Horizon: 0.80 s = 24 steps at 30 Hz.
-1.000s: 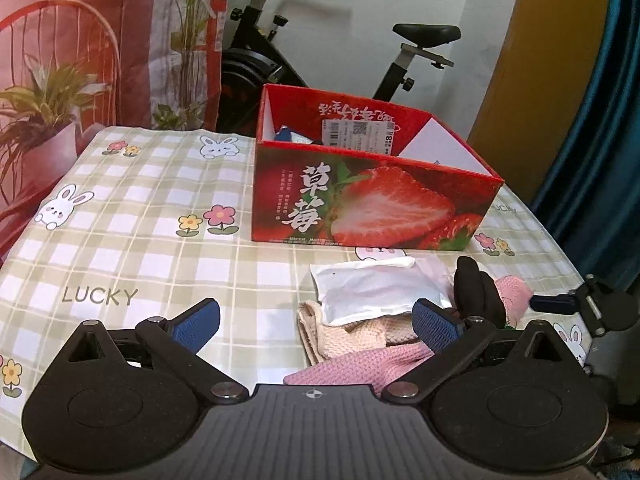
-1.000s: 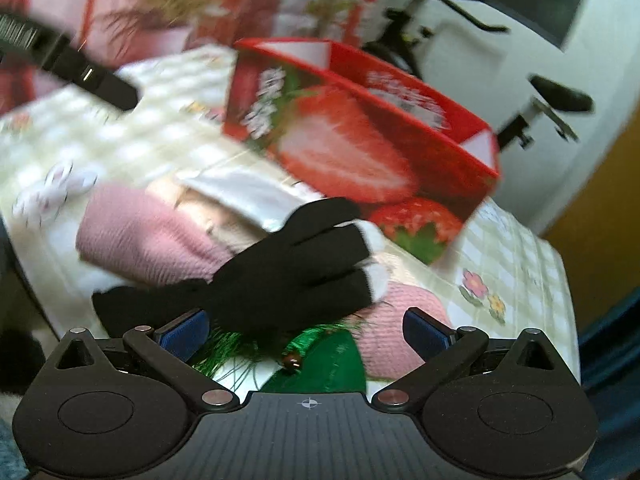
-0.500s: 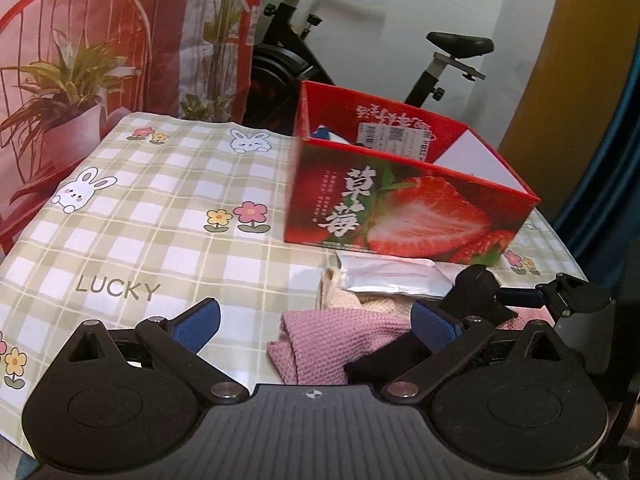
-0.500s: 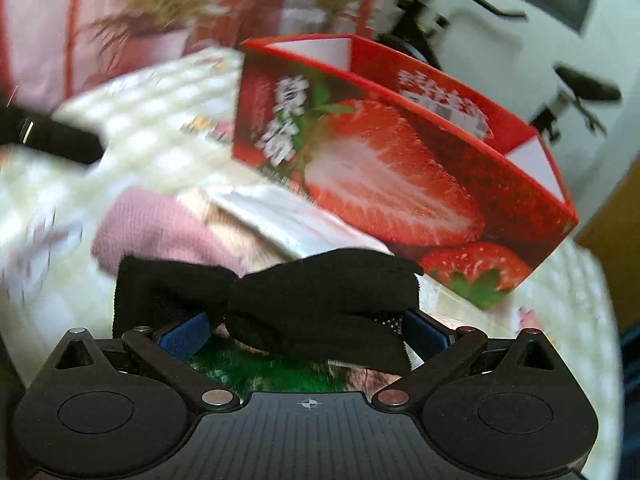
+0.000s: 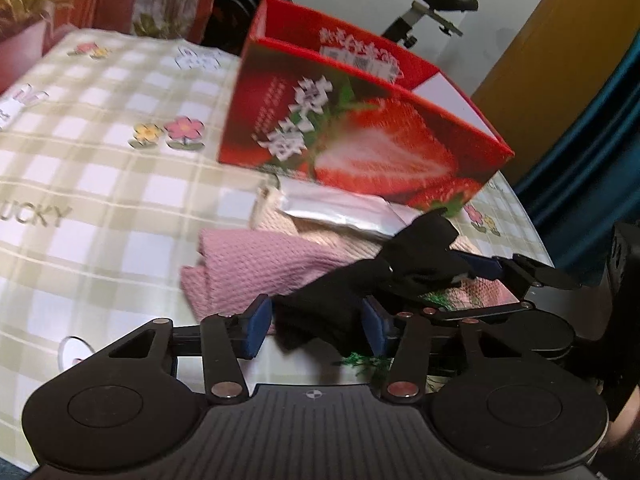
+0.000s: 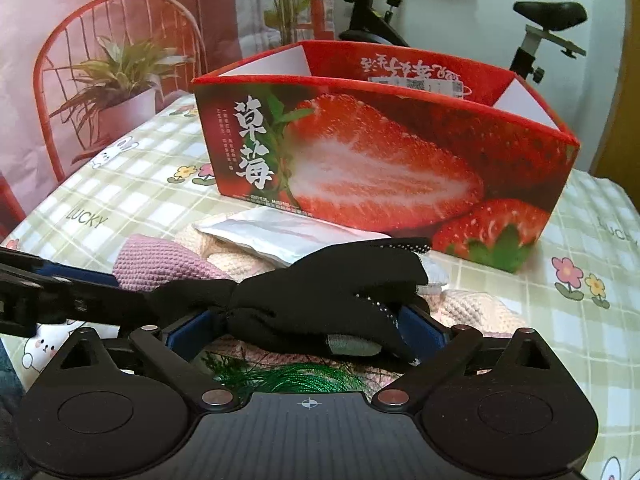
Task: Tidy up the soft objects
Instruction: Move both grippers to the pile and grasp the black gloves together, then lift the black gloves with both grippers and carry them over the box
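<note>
A black glove (image 6: pixel 328 300) (image 5: pixel 416 256) is stretched between both grippers above the pile. My right gripper (image 6: pixel 306 330) is shut on its finger end. My left gripper (image 5: pixel 316 326) has its jaws closed around the cuff end (image 5: pixel 324 320), with a small gap at the left pad. It shows from the left in the right wrist view (image 6: pixel 60 284). Under the glove lie a pink knit cloth (image 5: pixel 260 264), a cream knit cloth (image 6: pixel 228 258), a white packet (image 6: pixel 280 234) and green tinsel (image 6: pixel 296 378).
A red strawberry box (image 6: pixel 376 168) (image 5: pixel 360 136) stands open just behind the pile on the checked tablecloth (image 5: pixel 100 184). An exercise bike (image 6: pixel 536 28) and a plant backdrop (image 6: pixel 120 72) are behind the table. The table edge is at the near right.
The left gripper has moved right and down onto the glove's cuff and narrowed its jaws around it. The right gripper has closed on the glove's fingers and lifted it slightly.
</note>
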{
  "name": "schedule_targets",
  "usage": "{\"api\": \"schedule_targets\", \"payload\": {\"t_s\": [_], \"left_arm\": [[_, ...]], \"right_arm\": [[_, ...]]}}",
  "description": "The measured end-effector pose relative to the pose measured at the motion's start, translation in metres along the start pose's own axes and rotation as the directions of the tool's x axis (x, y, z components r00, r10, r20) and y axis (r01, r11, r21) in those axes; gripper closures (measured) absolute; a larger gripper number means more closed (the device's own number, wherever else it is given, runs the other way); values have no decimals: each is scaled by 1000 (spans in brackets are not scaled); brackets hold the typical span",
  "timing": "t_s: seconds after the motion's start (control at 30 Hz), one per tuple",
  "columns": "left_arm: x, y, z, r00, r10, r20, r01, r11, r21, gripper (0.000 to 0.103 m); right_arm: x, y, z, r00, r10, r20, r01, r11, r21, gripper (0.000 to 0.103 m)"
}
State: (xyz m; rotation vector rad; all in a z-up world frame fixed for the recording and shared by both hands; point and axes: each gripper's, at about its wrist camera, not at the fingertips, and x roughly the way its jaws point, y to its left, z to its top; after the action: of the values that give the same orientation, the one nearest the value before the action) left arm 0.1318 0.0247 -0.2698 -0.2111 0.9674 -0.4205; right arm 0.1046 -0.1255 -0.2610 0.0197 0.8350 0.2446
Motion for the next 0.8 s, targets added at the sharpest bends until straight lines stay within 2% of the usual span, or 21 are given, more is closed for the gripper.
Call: {"api": "schedule_targets", "payload": {"t_s": [0.03, 0.2, 0.3, 0.6, 0.63, 0.7, 0.8], "left_arm": [[3, 0, -2, 1000, 1, -6, -1, 1000, 3, 59], [13, 3, -5, 999, 31, -13, -31, 999, 9, 67], [15, 4, -7, 999, 36, -6, -36, 999, 14, 67], [23, 4, -11, 998, 55, 5, -55, 998, 29, 63], [23, 4, -12, 998, 56, 8, -56, 998, 26, 62], [24, 4, -13, 998, 57, 18, -58, 998, 24, 62], [25, 4, -15, 998, 53, 27, -54, 998, 29, 62]], "right_arm": [[0, 0, 0, 1000, 3, 1, -3, 1000, 1, 7], [-8, -4, -4, 1000, 25, 19, -26, 1000, 15, 15], [-19, -12, -5, 998, 36, 48, -38, 998, 44, 23], [-21, -33, -2, 994, 44, 101, -57, 990, 132, 27], [-19, -32, -3, 993, 50, 103, -64, 988, 139, 29], [-13, -33, -4, 992, 77, 98, -91, 983, 158, 47], [-11, -32, -6, 992, 94, 90, -108, 979, 171, 55]]}}
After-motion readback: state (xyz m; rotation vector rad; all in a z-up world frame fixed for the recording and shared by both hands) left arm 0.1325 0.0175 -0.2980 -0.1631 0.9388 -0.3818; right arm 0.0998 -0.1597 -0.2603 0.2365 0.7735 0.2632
